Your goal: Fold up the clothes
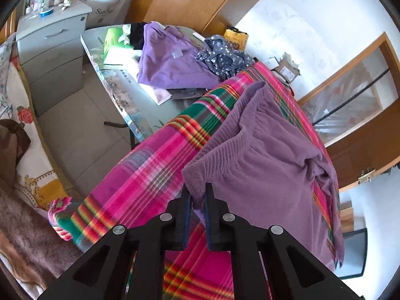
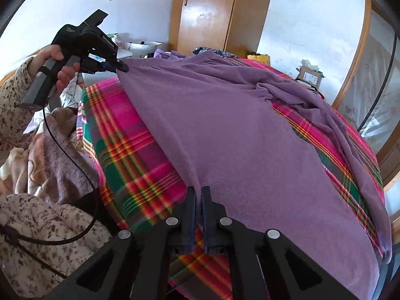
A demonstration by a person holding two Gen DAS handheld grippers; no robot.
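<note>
Looking along the left gripper [image 1: 198,195], its jaws are clamped on the waistband corner of the purple garment [image 1: 270,155], which stretches away over the plaid blanket [image 1: 140,170]; more clothes lie on the grey table [image 1: 120,90] behind. From the right gripper [image 2: 198,195], pinching the near edge, the cloth runs long toward the left gripper [image 2: 120,67], both equally close.

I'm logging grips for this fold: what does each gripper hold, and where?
Both hold the purple garment: the left gripper pinches its ribbed waistband corner, the right gripper the near side edge.
</note>
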